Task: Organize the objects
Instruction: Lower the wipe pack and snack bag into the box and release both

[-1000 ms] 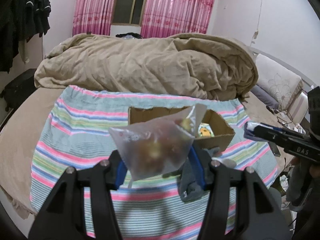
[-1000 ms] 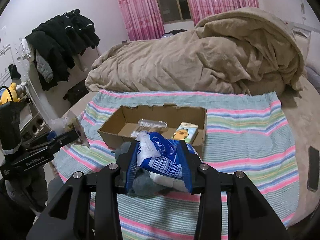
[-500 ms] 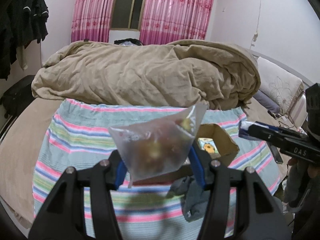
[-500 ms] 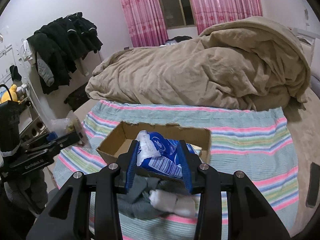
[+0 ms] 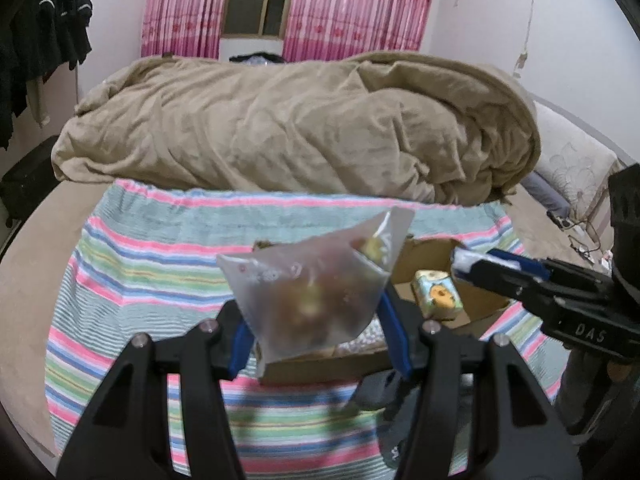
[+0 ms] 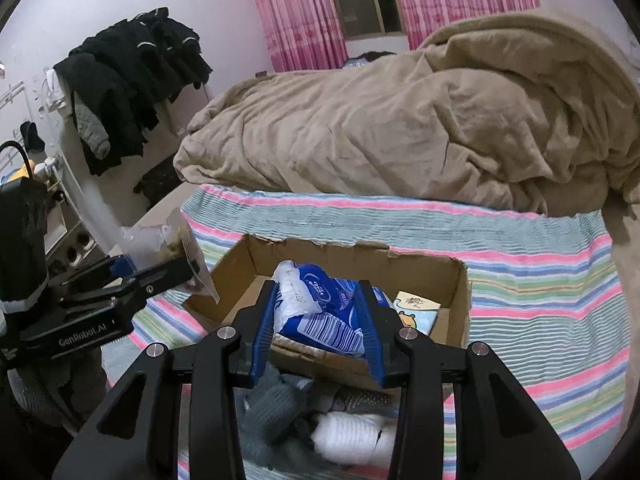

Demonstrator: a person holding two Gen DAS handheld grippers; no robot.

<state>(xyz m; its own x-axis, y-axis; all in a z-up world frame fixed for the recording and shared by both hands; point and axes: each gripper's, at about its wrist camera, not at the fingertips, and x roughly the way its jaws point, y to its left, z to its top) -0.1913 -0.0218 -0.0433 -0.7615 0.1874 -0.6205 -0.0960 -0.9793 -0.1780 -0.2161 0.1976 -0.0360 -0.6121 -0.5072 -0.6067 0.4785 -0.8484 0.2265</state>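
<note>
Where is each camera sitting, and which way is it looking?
Left wrist: sits on the left hand-held gripper, looking forward over the striped blanket at the beige duvet; its own fingers clamp a frosted snack bag; the right hand-held gripper enters from the right.
Right wrist: sits on the right gripper, looking into the cardboard box; its fingers clamp a blue-and-white pack; the left gripper shows at left.
Shared: box, blanket, duvet, pink curtains, cartoon packet.

Your left gripper [image 5: 316, 332] sits low centre of its frame, fingers clamped on a bag, while your right gripper [image 6: 320, 320] likewise grips a packet.
</note>
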